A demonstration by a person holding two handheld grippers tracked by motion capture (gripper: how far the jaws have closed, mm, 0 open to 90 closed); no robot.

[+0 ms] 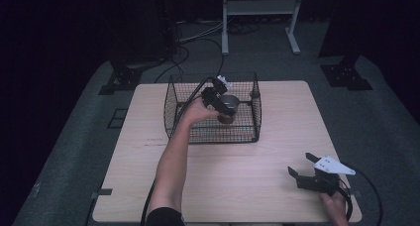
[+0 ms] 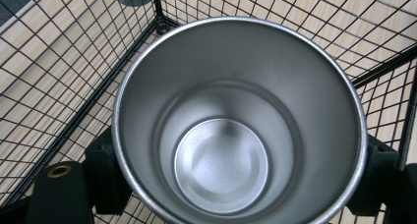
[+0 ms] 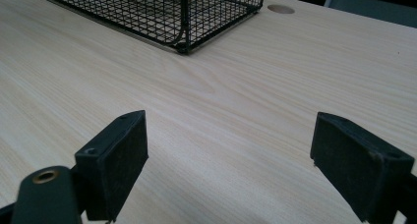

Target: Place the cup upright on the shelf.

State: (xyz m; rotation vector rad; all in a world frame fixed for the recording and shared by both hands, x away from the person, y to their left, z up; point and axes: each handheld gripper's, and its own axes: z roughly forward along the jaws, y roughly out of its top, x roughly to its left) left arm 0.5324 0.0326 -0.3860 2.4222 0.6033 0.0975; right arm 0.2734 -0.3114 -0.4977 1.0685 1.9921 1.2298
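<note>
Brushed steel cup (image 2: 236,135), wire basket (image 1: 247,137), matt wood table (image 1: 223,181)

Steel cup (image 2: 236,135) lower rim cut off by frame edge, its outer wall hidden, wire basket (image 3: 162,10) top cropped, right hand (image 1: 336,206) partly out of frame

— Where's my high view?
— Above the counter (image 1: 247,186), facing forward and down. My left gripper view looks close into the cup (image 2: 221,160); my right looks low toward the basket (image 3: 162,13), shared.

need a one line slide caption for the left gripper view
Left gripper holds an empty steel cup between its jaws inside the black wire basket, seen from above.
</note>
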